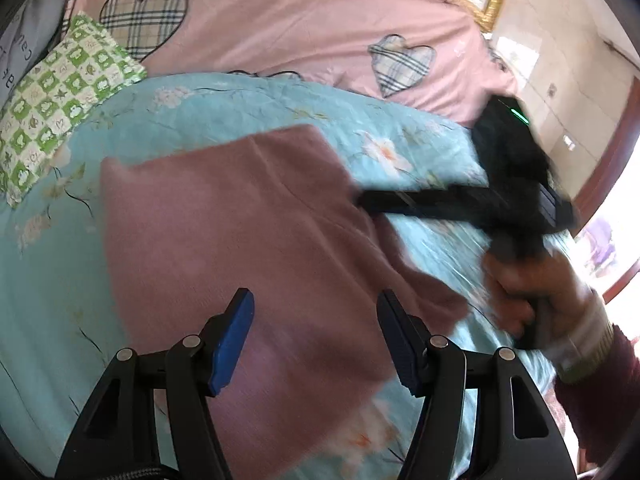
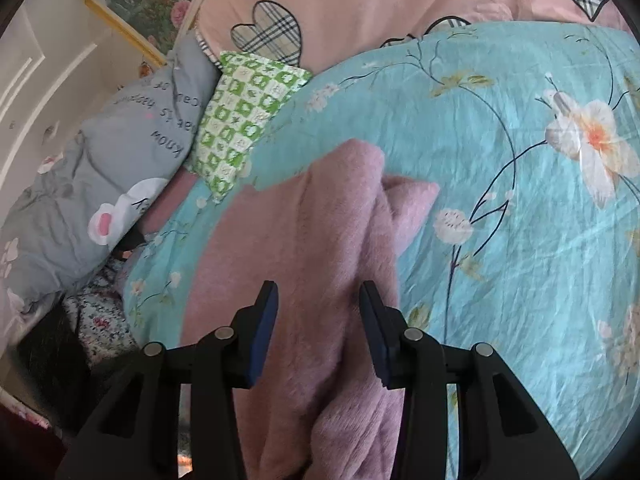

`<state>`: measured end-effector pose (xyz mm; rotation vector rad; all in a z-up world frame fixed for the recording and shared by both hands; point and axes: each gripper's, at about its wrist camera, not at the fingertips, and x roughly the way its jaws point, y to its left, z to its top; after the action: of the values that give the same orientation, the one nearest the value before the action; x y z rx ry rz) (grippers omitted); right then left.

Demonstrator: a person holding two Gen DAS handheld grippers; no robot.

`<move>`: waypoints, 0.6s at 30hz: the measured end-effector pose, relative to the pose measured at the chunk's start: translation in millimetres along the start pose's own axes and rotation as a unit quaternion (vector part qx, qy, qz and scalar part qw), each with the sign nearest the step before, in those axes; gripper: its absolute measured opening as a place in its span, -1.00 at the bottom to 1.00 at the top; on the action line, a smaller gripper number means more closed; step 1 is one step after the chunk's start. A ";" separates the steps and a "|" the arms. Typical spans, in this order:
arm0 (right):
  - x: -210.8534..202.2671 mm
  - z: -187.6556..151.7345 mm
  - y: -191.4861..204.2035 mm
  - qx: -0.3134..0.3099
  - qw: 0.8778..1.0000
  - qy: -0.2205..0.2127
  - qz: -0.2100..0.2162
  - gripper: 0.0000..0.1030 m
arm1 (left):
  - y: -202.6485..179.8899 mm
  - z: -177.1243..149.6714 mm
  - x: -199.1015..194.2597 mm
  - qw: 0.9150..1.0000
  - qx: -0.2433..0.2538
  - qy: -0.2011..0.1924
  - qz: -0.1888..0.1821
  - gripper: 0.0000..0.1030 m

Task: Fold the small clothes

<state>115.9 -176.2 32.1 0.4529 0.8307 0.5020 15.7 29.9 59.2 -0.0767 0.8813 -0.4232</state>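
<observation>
A fuzzy mauve-pink garment [image 1: 240,240] lies on a turquoise floral quilt [image 1: 248,104]. My left gripper [image 1: 316,304] is open above the garment's near part, nothing between its blue pads. In the left wrist view the right gripper [image 1: 362,202] reaches in from the right, blurred, its tip at the garment's right edge. In the right wrist view the right gripper [image 2: 318,296] is open over a raised fold of the garment [image 2: 340,240], fingers apart on either side of the fold. A sleeve-like flap [image 2: 412,200] lies to the right.
A green checked pillow [image 1: 60,100] and a grey printed pillow [image 2: 120,148] lie at the quilt's far left. A pink sheet with plaid hearts [image 1: 300,20] lies beyond. A gold-framed picture [image 2: 140,4] hangs on the wall.
</observation>
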 end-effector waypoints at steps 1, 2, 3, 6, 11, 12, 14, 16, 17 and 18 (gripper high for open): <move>-1.4 -6.5 1.3 -0.001 1.000 0.006 0.002 -0.15 | 6.4 5.2 1.0 1.000 -0.006 -0.002 0.007 0.25; -2.1 -12.4 2.4 -0.002 1.000 0.012 0.004 -0.15 | 11.1 7.5 1.4 1.000 -0.010 -0.004 0.010 0.25; -2.5 -19.1 3.5 -0.004 1.000 0.019 0.005 -0.15 | 17.5 9.1 1.4 1.000 -0.018 -0.004 0.018 0.25; -1.8 -42.4 5.2 -0.007 0.999 0.044 0.014 -0.15 | 30.6 10.4 3.0 0.999 -0.035 -0.004 0.027 0.25; -1.6 -53.1 -8.1 0.015 0.999 0.038 0.016 -0.15 | 41.4 4.8 7.4 0.998 -0.055 0.005 0.038 0.24; -1.9 -48.2 -10.4 0.021 0.999 0.029 0.019 -0.15 | 40.8 2.3 4.7 0.998 -0.055 0.002 0.042 0.24; -0.2 -33.1 -13.0 0.026 0.999 0.007 0.026 -0.15 | 41.0 -1.5 -0.9 0.997 -0.055 -0.008 0.053 0.25; 6.5 -17.9 -14.6 0.032 0.999 -0.002 0.031 -0.15 | 42.0 -9.0 -8.6 0.996 -0.056 -0.019 0.068 0.26; 12.0 -9.0 -14.1 0.030 0.999 -0.004 0.032 -0.15 | 44.7 -10.8 -8.9 0.996 -0.057 -0.019 0.073 0.27; 17.4 -2.6 -13.6 0.025 0.999 -0.005 0.032 -0.16 | 49.0 -14.2 -6.2 0.995 -0.058 -0.016 0.085 0.27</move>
<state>127.1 -176.4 12.9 0.5294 0.8225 0.5376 17.4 78.7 43.1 -0.1146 0.8723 -0.2116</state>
